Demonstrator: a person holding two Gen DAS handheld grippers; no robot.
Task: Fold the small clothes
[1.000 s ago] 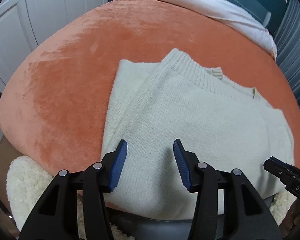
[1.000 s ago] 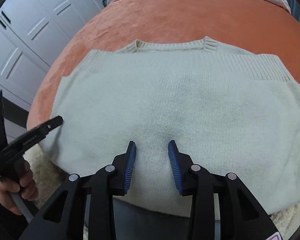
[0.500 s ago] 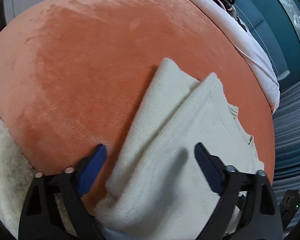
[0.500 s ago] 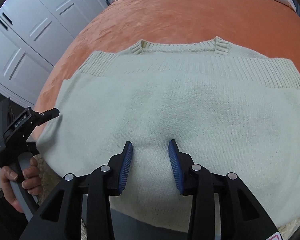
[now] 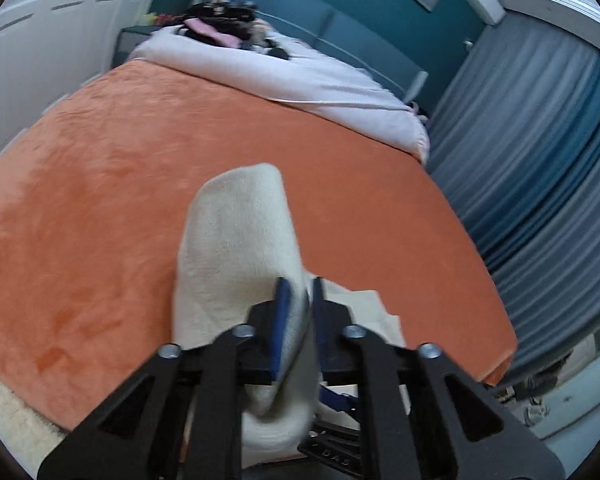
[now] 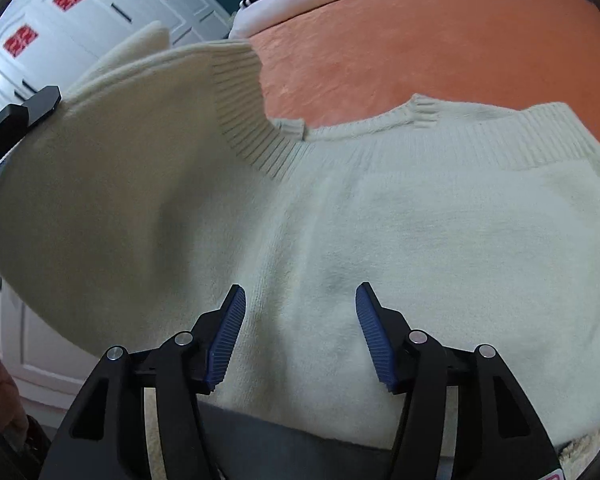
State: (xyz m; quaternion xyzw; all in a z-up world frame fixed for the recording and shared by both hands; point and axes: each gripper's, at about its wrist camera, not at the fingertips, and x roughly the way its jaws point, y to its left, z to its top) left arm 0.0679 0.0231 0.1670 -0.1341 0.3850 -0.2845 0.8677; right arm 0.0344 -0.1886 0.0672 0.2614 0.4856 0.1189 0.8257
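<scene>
A cream knit sweater lies on the orange blanket. My left gripper is shut on the sweater's left edge and holds it raised off the bed; the lifted part stands up in front of the camera. In the right wrist view that raised side hangs up at the left, with the left gripper's tip at its edge. My right gripper is open, its blue pads over the sweater's near hem, holding nothing.
The orange blanket covers the bed. A pale duvet with dark clothes lies at the head. White wardrobe doors stand at the left, grey-blue curtains at the right. A fluffy cream rug lies by the near bed edge.
My left gripper has closed on the sweater's left edge and lifted it up. My right gripper has opened wider over the near hem.
</scene>
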